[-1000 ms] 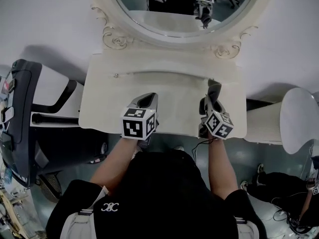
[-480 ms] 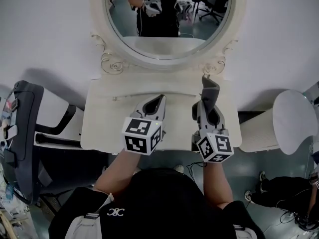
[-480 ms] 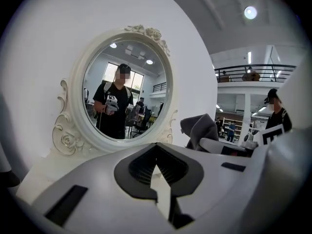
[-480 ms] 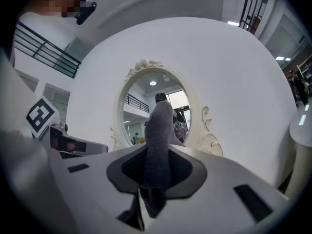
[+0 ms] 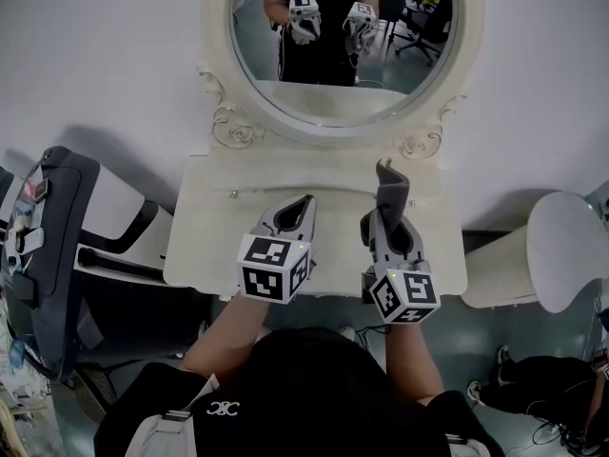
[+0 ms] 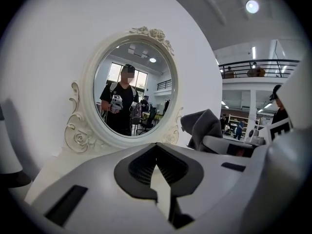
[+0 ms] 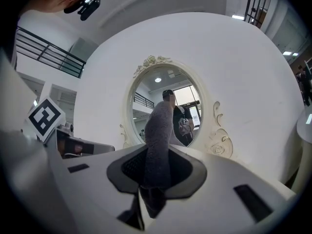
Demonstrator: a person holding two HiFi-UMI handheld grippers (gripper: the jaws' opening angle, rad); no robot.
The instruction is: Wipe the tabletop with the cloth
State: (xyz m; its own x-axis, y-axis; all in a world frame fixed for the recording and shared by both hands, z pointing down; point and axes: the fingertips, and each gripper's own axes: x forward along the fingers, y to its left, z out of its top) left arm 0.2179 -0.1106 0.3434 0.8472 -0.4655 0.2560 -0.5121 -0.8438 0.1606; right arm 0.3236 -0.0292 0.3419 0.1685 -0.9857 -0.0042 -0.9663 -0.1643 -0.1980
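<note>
A cream vanity tabletop (image 5: 328,181) stands under an oval mirror (image 5: 343,41). My right gripper (image 5: 385,217) hovers over the table's right half, shut on a grey cloth (image 5: 391,185) that sticks up past its jaws. In the right gripper view the cloth (image 7: 158,130) stands pinched between the jaws of the right gripper (image 7: 157,155). My left gripper (image 5: 304,204) hangs over the table's middle, shut with nothing in it. In the left gripper view, the left gripper (image 6: 157,147) points at the mirror and the cloth (image 6: 202,126) shows at the right.
A dark machine with a padded frame (image 5: 48,255) stands left of the table. A round white stool (image 5: 566,231) stands at its right. The white wall and the mirror's ornate frame (image 5: 238,127) close off the back. The mirror reflects the person and both grippers.
Both grippers have shifted from the table's front edge farther over its top. The cloth now stands more upright in the right jaws. The head view has tilted up, showing more mirror.
</note>
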